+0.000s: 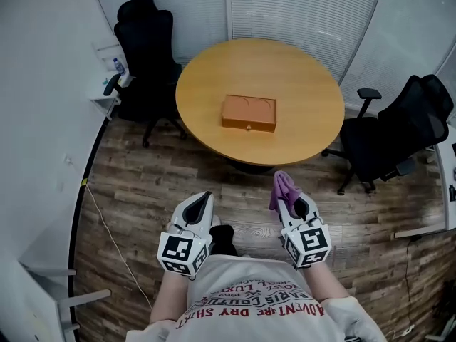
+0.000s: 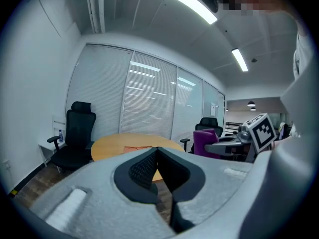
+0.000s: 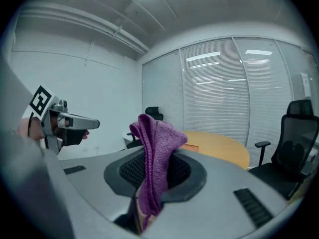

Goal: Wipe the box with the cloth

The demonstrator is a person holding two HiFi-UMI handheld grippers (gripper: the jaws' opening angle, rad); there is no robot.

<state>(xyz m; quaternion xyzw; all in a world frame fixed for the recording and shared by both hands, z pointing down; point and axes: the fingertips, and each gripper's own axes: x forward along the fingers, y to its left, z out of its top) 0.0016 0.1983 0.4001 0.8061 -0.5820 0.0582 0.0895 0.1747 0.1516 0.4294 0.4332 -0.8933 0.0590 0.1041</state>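
Observation:
An orange-brown box (image 1: 249,112) lies flat near the middle of the round wooden table (image 1: 299,77), lid down. Both grippers hang well short of the table, over the floor close to my body. My right gripper (image 1: 288,197) is shut on a purple cloth (image 1: 283,187), which sticks up out of its jaws (image 3: 155,153). My left gripper (image 1: 204,201) is shut with nothing in it (image 2: 157,159). The box shows small beyond each gripper: box (image 2: 135,149) on the table in the left gripper view, box (image 3: 193,147) just right of the cloth in the right gripper view.
A black office chair (image 1: 146,45) stands left of the table, another black chair (image 1: 399,130) at its right. A small white shelf with a bottle (image 1: 114,84) is by the left wall. Blinds and glass walls close the room behind. A cable (image 1: 107,226) runs across the wood floor.

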